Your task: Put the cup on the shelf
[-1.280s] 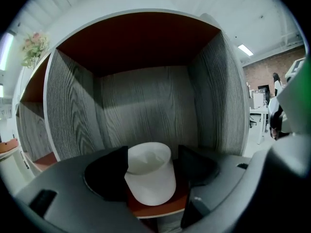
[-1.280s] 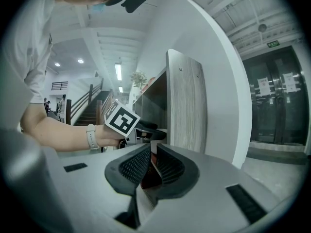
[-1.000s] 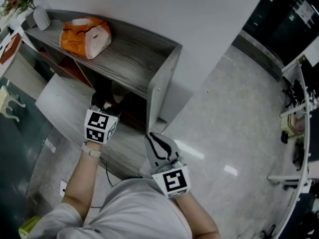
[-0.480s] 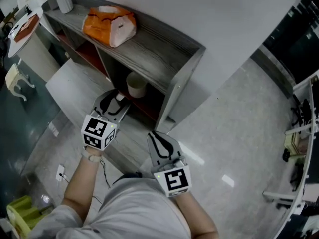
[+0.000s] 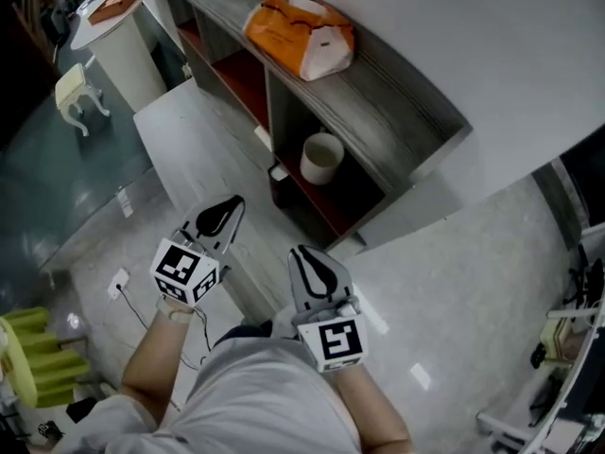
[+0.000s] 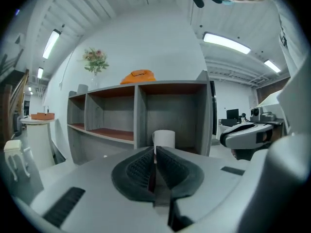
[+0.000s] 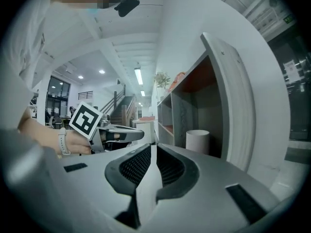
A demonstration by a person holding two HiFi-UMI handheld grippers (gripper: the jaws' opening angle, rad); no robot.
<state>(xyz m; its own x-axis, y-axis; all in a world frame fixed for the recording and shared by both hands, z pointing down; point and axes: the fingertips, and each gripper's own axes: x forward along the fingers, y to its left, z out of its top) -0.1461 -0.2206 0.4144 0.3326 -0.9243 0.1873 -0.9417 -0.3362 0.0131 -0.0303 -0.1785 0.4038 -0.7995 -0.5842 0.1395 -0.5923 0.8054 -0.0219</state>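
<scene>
Zero left to grab, looks like: left tongs [image 5: 228, 210] and right tongs [image 5: 306, 257] both pinched together on nothing, hanging back from the shelf [image 5: 397, 112], with the cup [image 5: 321, 157] parked upright inside its end compartment.

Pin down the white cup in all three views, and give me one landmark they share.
Head view: cup just above centre, in the shelf's lower right-end compartment.
Left gripper view: cup at the centre, in the right-hand compartment.
Right gripper view: cup right of centre, in the nearest compartment.
Shared landmark: the grey end panel beside the cup.
</scene>
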